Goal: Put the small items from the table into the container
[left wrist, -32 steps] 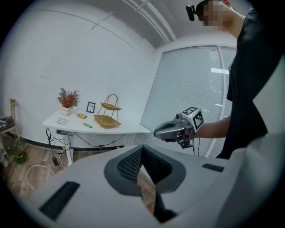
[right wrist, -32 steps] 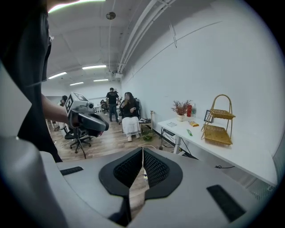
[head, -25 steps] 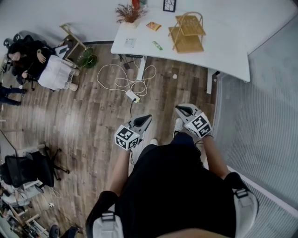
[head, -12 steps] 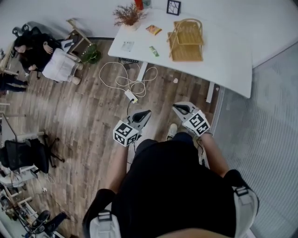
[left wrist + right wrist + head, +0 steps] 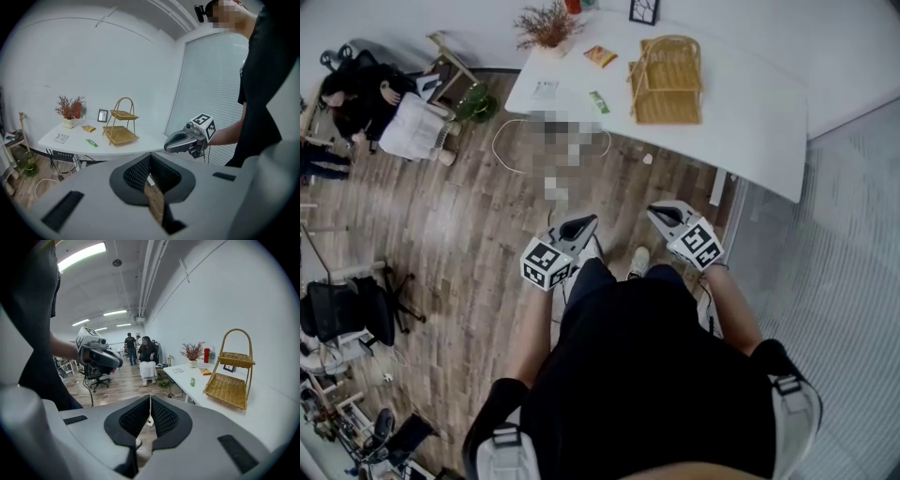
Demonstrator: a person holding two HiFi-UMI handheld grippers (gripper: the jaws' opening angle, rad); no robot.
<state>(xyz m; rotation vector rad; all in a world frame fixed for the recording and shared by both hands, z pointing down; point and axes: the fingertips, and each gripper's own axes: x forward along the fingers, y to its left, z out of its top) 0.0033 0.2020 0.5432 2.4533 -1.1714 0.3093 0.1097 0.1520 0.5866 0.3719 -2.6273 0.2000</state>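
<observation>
Packets (image 5: 600, 56) on table (image 5: 750, 103) well ahead of left tool (image 5: 585, 222), right tool (image 5: 657, 213); both clenched, empty.

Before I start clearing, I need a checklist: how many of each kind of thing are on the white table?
Small packets: 3
Bottles: 2
Wicker basket stand: 1
Vase of dried plants: 1
Picture frame: 1
Total: 8

Closing in: the person stands nearer the table (image 5: 750, 103) now. The left gripper (image 5: 586, 222) and right gripper (image 5: 657, 212) ride forward toward its edge.
</observation>
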